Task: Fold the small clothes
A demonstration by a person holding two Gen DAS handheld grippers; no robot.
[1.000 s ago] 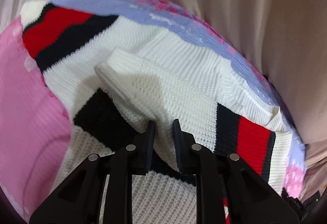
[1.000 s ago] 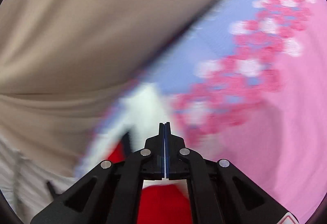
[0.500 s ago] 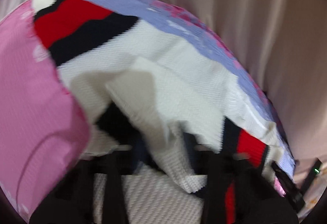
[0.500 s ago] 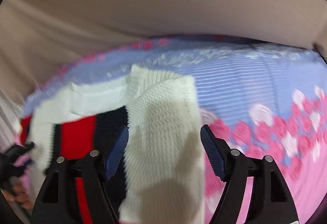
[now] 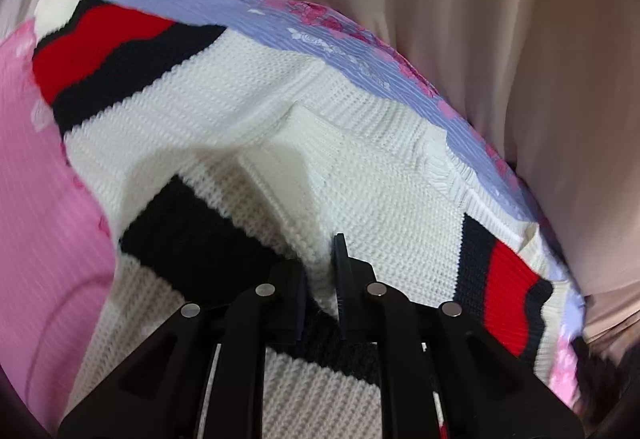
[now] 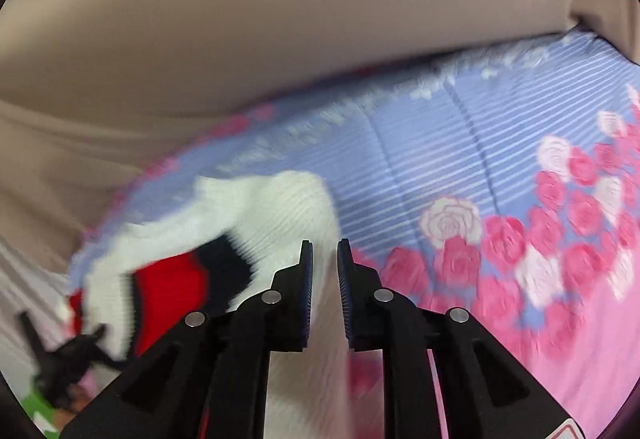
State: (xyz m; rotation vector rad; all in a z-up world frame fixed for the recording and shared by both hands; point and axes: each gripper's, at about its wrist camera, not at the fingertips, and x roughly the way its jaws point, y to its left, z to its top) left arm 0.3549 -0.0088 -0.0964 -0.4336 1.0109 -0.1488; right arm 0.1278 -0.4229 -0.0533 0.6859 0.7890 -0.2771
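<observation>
The white knit sweater (image 5: 248, 143) with red and black bands lies spread on a bed sheet (image 5: 352, 51) that is lilac-striped with pink roses and plain pink nearer the camera; beige fabric rises behind the bed. In the left wrist view, 1 banded cuff (image 5: 104, 47) sits at the far left and the other banded end (image 5: 504, 279) at the lower right, so the sweater's long axis runs slantwise from upper left to lower right, with the ribbed edge along the far side. The left gripper (image 5: 320, 279) is clamped on a raised ridge of white knit right at its tips, the garment fanning out ahead of it. In the right wrist view, the right gripper (image 6: 325, 279) has its jaws only slightly apart with a white strip of the sweater (image 6: 280, 215) running between them; blur keeps me from telling whether the pads actually bite it. The banded part lies to that gripper's left, the bare sheet (image 6: 440, 159) to its right. Judging from this, the left gripper is the one with the firm hold, and the coming fold turns on carrying its pinch across that long axis. Compared with 0.5 s ago, the right jaws, then wide open around the white strip, have nearly closed, and the left view has sharpened with the pinch still in place.
</observation>
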